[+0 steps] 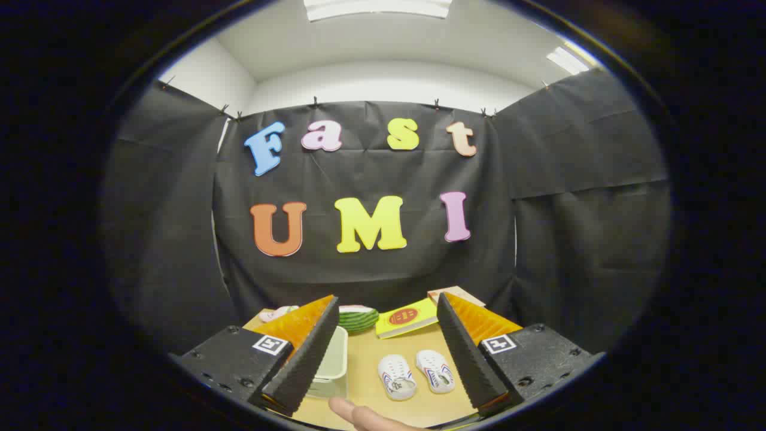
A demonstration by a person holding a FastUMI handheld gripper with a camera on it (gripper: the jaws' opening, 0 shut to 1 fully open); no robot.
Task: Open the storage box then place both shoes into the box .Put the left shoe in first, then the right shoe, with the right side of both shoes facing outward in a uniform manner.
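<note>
My tongs (383,353) gape wide, empty, high above tan desk (365,359). Pale green plastic storage box (334,359) beside left finger; two small white shoes (416,374) between fingers (lid first, I'd descend squarely).

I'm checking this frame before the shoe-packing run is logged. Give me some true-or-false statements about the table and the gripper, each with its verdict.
1. The gripper has its fingers spread apart with nothing between them. True.
2. The two small white shoes lie side by side on the tan tabletop. True.
3. The shoes are already inside the pale green storage box. False: they lie on the table beside it.
4. The yellow book lies beyond the shoes. True.
5. The fingers press on the green striped watermelon slice. False: it lies far beyond them.
</note>
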